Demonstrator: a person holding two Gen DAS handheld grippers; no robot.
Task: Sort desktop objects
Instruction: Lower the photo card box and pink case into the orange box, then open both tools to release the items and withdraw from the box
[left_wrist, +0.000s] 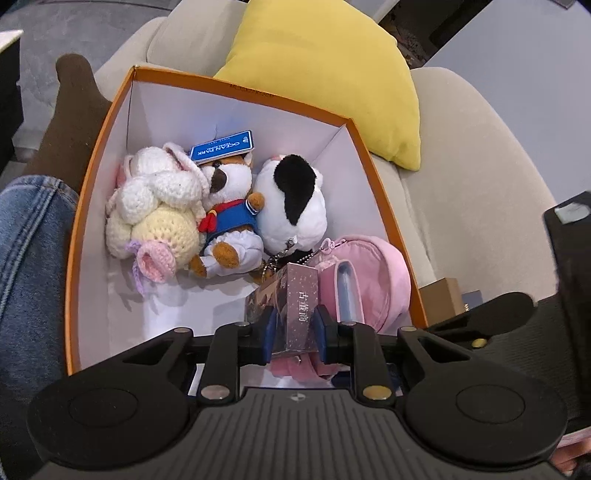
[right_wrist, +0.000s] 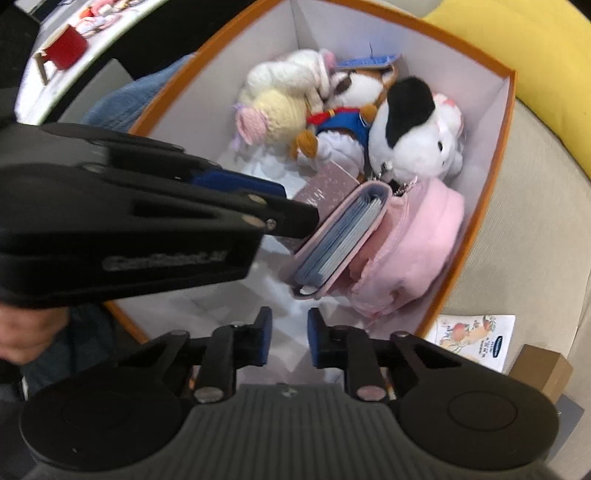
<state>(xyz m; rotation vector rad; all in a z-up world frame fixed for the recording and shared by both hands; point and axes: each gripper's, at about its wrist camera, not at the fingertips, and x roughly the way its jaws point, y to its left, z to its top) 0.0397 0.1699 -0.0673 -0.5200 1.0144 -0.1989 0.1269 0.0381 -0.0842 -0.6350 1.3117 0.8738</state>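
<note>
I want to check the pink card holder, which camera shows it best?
The right wrist view: the card holder lies in plain sight, its stacked sleeves showing, against the pink pouch. In the left wrist view only its top edge shows behind the small box.

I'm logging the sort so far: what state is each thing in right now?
Orange box: open, no lid on it.
Glittery pink box: clamped in the left gripper, above the box floor.
Right gripper: empty, jaws narrowly apart.
Pink card holder: on edge against the pink pouch.
Plush toys: lying packed together.
</note>
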